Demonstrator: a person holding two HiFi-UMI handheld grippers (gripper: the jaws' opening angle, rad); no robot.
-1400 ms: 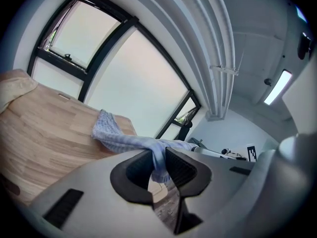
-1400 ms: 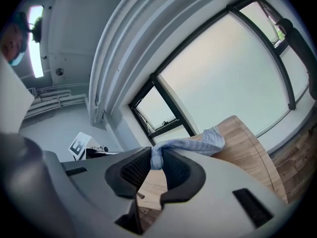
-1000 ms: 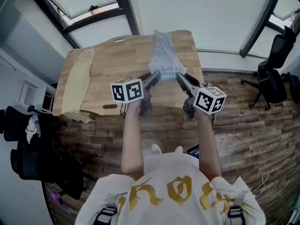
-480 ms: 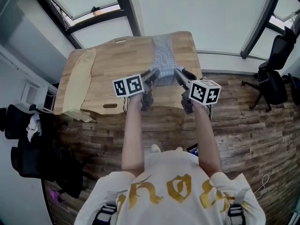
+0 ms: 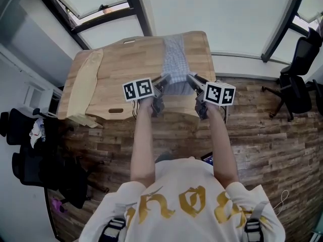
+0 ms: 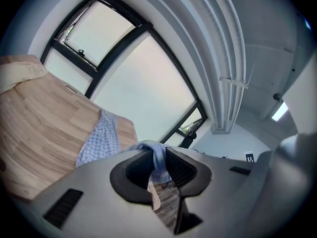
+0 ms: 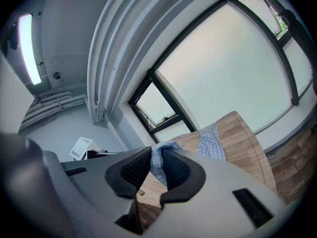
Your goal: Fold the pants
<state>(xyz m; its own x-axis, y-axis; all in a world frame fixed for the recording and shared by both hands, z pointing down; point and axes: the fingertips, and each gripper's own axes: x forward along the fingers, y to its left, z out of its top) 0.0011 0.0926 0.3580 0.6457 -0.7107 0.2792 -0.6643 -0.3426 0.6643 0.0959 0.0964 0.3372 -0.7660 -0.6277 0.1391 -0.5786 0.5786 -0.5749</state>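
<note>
The pants [image 5: 174, 64] are light blue checked cloth, stretched in a long strip down the right part of the wooden table [image 5: 126, 69]. My left gripper [image 5: 163, 79] is shut on the near left corner of the pants [image 6: 156, 158], cloth bunched between its pads. My right gripper [image 5: 191, 78] is shut on the near right corner of the pants [image 7: 159, 163]. Both grippers hover at the table's near edge, with the near end of the cloth spanning between them. The far end of the pants [image 6: 101, 138] lies flat on the wood.
A beige folded cloth [image 5: 83, 84] lies along the table's left side. Office chairs stand at the right [image 5: 295, 84] and the left [image 5: 25, 130]. Large windows [image 5: 212, 14] run beyond the table. The floor is wood planks.
Both grippers moved forward toward the table and lower, still holding the pants' near end. The cloth between them now hangs less and lies flatter on the table.
</note>
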